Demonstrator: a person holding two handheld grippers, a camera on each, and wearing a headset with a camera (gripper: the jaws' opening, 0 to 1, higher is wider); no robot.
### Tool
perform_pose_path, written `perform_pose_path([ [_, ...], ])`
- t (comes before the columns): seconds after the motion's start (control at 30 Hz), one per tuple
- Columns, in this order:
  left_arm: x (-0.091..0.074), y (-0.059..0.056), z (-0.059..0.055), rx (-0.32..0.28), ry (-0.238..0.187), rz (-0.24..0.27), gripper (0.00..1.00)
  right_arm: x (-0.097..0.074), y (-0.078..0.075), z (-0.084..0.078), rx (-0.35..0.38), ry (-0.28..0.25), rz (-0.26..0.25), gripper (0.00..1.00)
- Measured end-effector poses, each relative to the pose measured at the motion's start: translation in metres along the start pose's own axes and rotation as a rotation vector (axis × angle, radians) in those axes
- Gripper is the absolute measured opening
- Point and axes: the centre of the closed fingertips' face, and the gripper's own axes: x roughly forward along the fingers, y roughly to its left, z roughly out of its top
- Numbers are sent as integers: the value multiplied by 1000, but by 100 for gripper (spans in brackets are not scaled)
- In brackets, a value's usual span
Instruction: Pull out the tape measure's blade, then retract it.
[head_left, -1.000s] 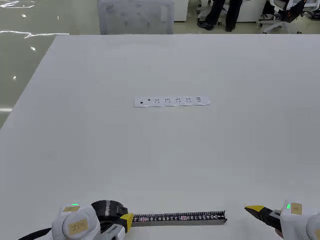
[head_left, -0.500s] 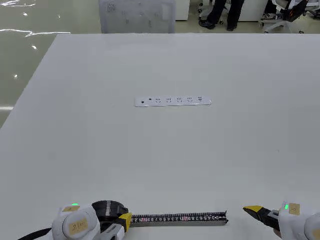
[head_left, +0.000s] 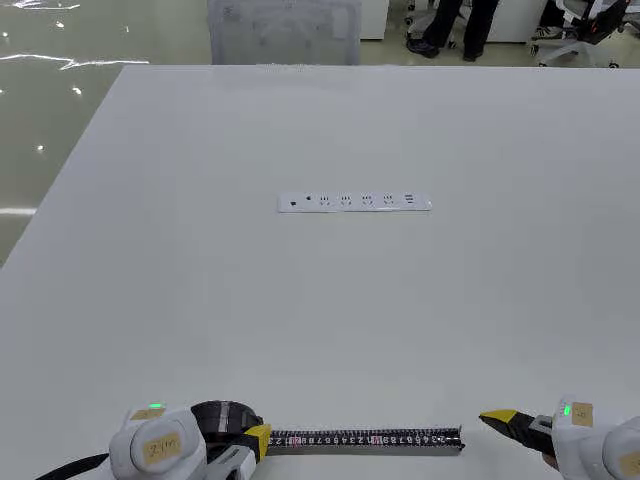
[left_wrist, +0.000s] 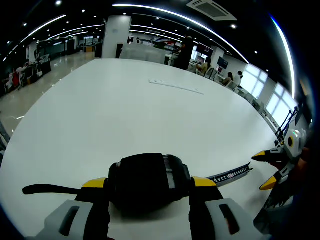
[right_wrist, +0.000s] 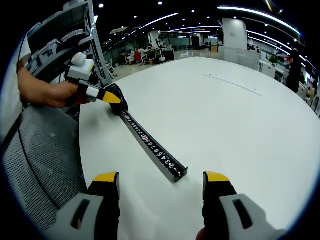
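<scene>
The left gripper (left_wrist: 150, 186), held in the left hand (right_wrist: 47, 93), sits low at the near left, jaws clamped on the tape measure (head_left: 222, 418); the right gripper (right_wrist: 161, 177), low at the near right, has its jaws spread wide, holding nothing

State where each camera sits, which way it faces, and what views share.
Left gripper view: rides the left tongs, looking along jaws shut on the tape measure; right tongs at right.
Right gripper view: rides the open right tongs, facing the blade end; a hand holds the left tongs.
Head view: on the headset, looking forward and down over the white table to the power strip; both tongs at bottom.
Shared: blade and power strip, in all three.
</scene>
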Motion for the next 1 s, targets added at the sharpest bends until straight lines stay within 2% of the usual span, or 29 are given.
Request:
perform_pose_path([
  [0.1, 0, 0, 0, 1, 2, -1, 61, 4, -2, -2, -26, 6, 2, 62],
  [0.27, 0, 0, 0, 2, 2, 0, 61, 8, -9, 5, -86, -6, -11, 50],
  [0.4, 0, 0, 0, 2, 4, -1, 61, 13, -14, 3, -137, 12, 1, 41],
  [0.8, 0, 0, 0, 2, 4, -2, 61, 21, -17, -6, -215, 39, 28, 27],
  [0.93, 0, 0, 0, 0, 1, -2, 61, 22, -17, -7, -220, 41, 38, 23],
  [1.0, 0, 0, -1, 0, 0, -2, 61, 23, -20, -9, -239, 56, 31, 21],
])
